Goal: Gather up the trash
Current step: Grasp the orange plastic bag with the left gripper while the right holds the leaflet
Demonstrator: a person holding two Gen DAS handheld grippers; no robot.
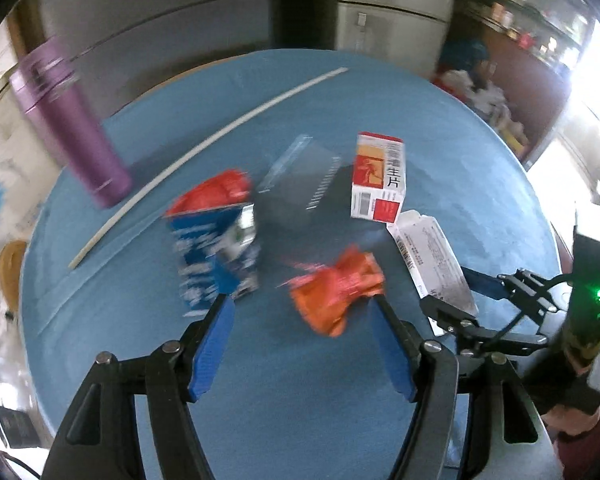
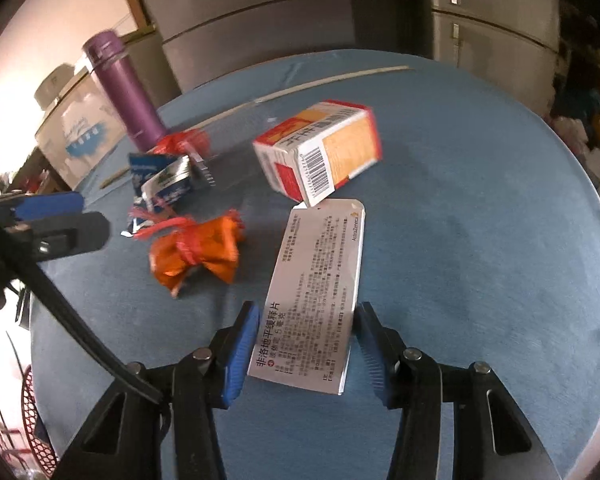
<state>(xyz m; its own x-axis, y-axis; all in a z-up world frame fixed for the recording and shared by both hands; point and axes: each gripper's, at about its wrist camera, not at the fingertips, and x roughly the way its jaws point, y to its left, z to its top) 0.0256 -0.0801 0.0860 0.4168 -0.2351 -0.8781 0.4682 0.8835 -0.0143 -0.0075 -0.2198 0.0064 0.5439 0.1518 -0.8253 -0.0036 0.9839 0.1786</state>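
My left gripper (image 1: 300, 304) stands open over the blue table, and a crumpled orange wrapper (image 1: 336, 292) (image 2: 196, 252) lies between its fingertips, close to the right one. My right gripper (image 2: 306, 316) (image 1: 460, 292) is shut on the near end of a flat white medicine box (image 2: 316, 280) (image 1: 428, 252), with a pad on each long edge. Beyond them are a red, white and orange carton (image 1: 378, 178) (image 2: 320, 152), a blue and white packet (image 1: 216, 256) (image 2: 164, 184) and a red wrapper (image 1: 216, 192) (image 2: 184, 140). The left gripper (image 2: 68, 218) shows at the left edge of the right wrist view.
A purple flask (image 1: 72, 128) (image 2: 124, 92) stands at the far left of the round blue table (image 1: 480, 168). A long white stick (image 1: 204, 144) lies across the back, and a clear plastic case (image 1: 296, 176) sits mid-table. A red mesh basket (image 2: 36, 432) is below the table's near left edge.
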